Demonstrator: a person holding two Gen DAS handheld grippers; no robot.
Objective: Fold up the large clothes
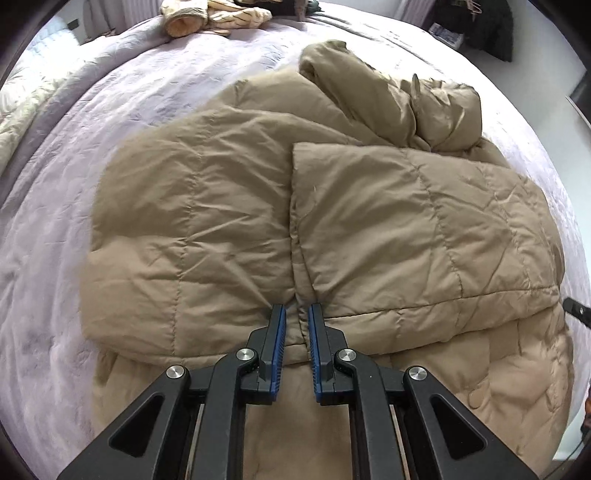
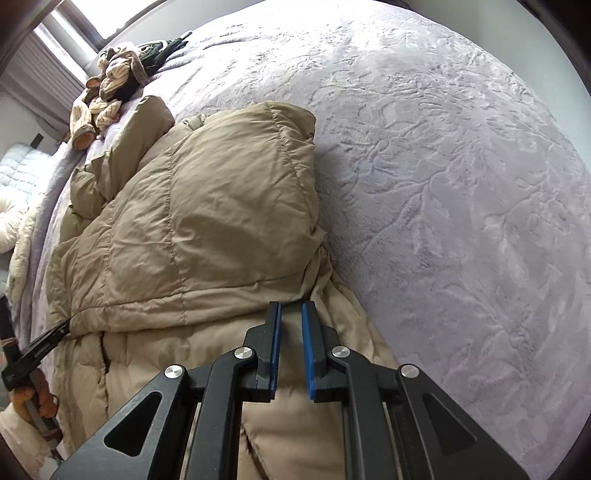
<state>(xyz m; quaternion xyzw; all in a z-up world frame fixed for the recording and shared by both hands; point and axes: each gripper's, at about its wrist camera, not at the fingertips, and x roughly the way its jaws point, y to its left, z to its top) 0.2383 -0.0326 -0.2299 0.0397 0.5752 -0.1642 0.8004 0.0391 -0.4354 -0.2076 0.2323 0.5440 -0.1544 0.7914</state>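
A bed (image 2: 461, 166) covered in a pale lilac embossed spread fills both views, with a window and a radiator cut off at the rim of the right wrist picture. On the spread lies a tan quilted puffer coat (image 1: 229, 206), partly folded: its outer panels are turned over the paler lining, which shows along the near edge. A sleeve or hood is bunched at the coat's far end, and its exact shape is hard to make out. Further off, near the bed's far edge, sits a heap of cream knitwear (image 1: 207, 16), with something dark green beside it that the lens bends too much to identify.

The left tongs (image 1: 296, 308) point steeply down at the coat's centre seam, jaws narrow, with a fold of tan fabric running up between the blue pads. The right tongs (image 2: 291, 305) hover at the coat's right corner, jaws narrow too, with a slim gap; whether cloth is pinched there I cannot tell. At the left rim of the right wrist view a hand (image 2: 40, 395) grips the other tool, mostly cut off.
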